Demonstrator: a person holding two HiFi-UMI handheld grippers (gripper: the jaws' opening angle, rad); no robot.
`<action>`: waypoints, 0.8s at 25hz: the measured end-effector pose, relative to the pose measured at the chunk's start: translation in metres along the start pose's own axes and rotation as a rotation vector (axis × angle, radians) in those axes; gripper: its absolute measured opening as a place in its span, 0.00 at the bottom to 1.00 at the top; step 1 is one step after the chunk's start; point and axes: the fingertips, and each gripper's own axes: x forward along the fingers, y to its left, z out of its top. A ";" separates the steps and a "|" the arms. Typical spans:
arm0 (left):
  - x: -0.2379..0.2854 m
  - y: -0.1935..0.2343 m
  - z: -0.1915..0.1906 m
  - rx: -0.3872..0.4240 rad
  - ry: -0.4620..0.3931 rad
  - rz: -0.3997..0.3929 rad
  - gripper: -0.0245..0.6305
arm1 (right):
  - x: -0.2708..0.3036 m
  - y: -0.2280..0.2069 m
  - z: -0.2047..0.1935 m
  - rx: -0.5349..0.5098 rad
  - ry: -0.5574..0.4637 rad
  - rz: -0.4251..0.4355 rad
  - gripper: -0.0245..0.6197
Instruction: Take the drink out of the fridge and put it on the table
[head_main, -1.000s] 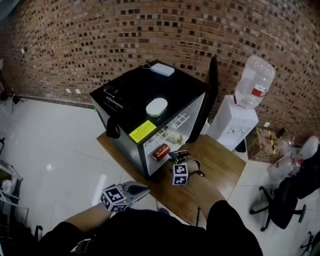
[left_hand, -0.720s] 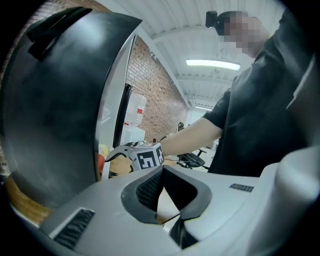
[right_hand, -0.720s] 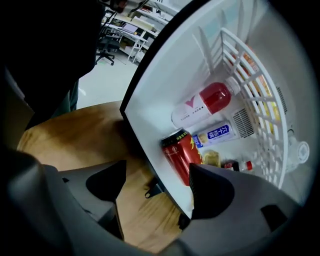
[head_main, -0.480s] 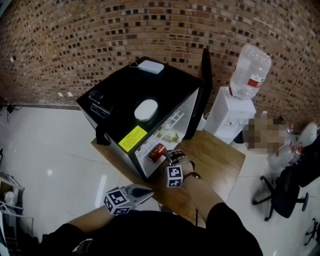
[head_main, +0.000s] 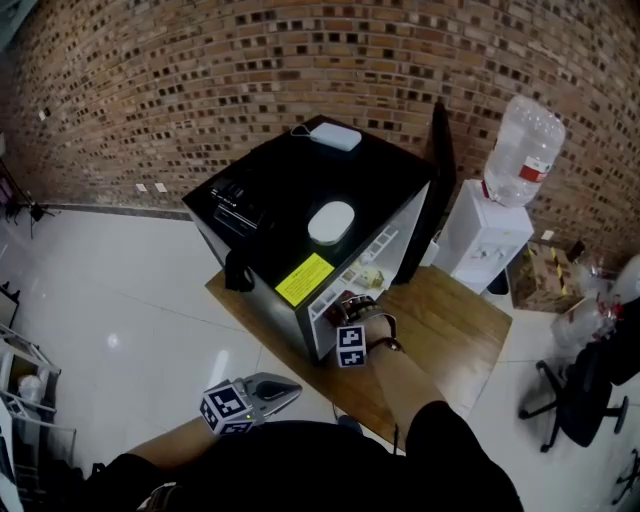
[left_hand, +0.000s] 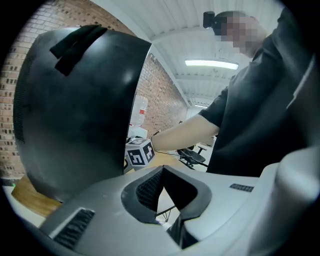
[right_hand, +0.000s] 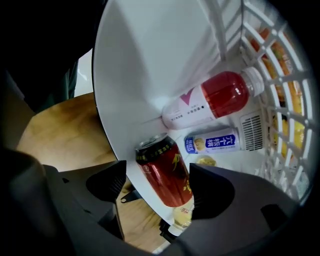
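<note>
- The red can (right_hand: 165, 172) lies tilted at the front edge of the fridge (head_main: 290, 190), on its white floor.
- The right tongs (right_hand: 159, 176) are spread wide with the can between them. There is a clear gap on the can's left side, and nothing is clamped.
- Deeper in the fridge lie a bottle of red drink (right_hand: 210, 102) and, nearer, a blue-and-white can (right_hand: 212, 142). A white wire rack (right_hand: 270, 100) stands to their right.
- The left tongs (left_hand: 162, 172) are closed to a point and empty, held low and well apart from the fridge.
- The fridge is black with its door (head_main: 435, 190) swung open. It has a yellow sticker (head_main: 305, 278) on top, along with a white oval thing (head_main: 332, 222) and a white box (head_main: 333, 137).
- The fridge stands on a wooden surface (head_main: 450, 320), which is bare in front of the door.
- A water dispenser (head_main: 490, 235) stands beside the surface, against a brick wall (head_main: 200, 70).
- The floor (head_main: 100, 290) is white tile, with an office chair (head_main: 580, 400) at the right.
</note>
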 end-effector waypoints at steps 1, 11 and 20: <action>-0.004 0.002 0.000 0.000 -0.001 0.009 0.03 | 0.003 0.003 -0.002 -0.011 0.014 0.022 0.68; -0.018 0.012 0.004 -0.002 -0.024 0.060 0.03 | 0.005 -0.007 0.005 -0.067 0.023 0.008 0.56; -0.011 0.011 0.007 -0.008 -0.032 0.067 0.03 | -0.016 -0.008 0.002 0.285 -0.127 0.040 0.51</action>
